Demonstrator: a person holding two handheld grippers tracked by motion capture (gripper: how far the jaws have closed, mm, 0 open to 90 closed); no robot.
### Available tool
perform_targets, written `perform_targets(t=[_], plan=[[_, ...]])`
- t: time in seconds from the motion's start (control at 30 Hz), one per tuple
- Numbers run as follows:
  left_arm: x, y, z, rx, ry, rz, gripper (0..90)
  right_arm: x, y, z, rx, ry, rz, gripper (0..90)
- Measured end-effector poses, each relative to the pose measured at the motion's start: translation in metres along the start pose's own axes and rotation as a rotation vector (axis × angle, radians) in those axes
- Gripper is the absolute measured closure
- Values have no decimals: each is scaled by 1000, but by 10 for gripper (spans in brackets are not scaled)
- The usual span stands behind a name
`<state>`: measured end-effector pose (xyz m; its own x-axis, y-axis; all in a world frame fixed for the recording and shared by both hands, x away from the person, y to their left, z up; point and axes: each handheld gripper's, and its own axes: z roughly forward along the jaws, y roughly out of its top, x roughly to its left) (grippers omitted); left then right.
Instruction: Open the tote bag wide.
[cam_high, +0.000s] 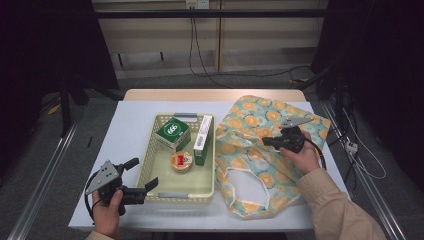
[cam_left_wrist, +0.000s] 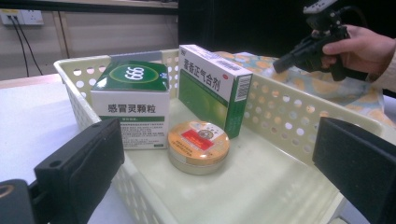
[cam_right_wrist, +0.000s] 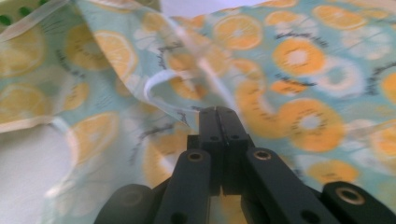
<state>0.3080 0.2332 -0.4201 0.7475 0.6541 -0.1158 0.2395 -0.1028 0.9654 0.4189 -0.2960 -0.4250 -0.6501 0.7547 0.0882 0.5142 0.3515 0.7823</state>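
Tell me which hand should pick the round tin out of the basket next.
Probably the left: its gripper hangs open at the basket beside the tin, while the right gripper is shut on the bag.

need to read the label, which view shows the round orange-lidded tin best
The left gripper view: the round tin sits close and sharp in the basket, its orange lid and red label facing the camera. The high view shows the tin small, from above. The right gripper view looks at the orange-print bag instead.
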Motion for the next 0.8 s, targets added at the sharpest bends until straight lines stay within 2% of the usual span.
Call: perform_targets(t=[0.17,0.27,0.37,0.57,0.7,0.77,0.8], plan=[[0,0,1,1,-1,-1,21,-24,4,-2,-12,-58,46,900],[0,0,1,1,-1,0,21,-34,-2,3,10,-88,70,900],[0,-1,1,3,1,-3,21,-39,-11,10,59,-110,71,900],[1,-1,1,6,3,-4,21,-34,-22,16,106,-110,46,850],[1,-2,2,7,-3,-3,21,-30,-25,13,110,-111,44,723],[1,-2,2,8,-1,-3,21,-27,-24,10,86,-125,42,681],[1,-2,2,7,-3,-3,21,-25,-24,9,75,-116,49,640]])
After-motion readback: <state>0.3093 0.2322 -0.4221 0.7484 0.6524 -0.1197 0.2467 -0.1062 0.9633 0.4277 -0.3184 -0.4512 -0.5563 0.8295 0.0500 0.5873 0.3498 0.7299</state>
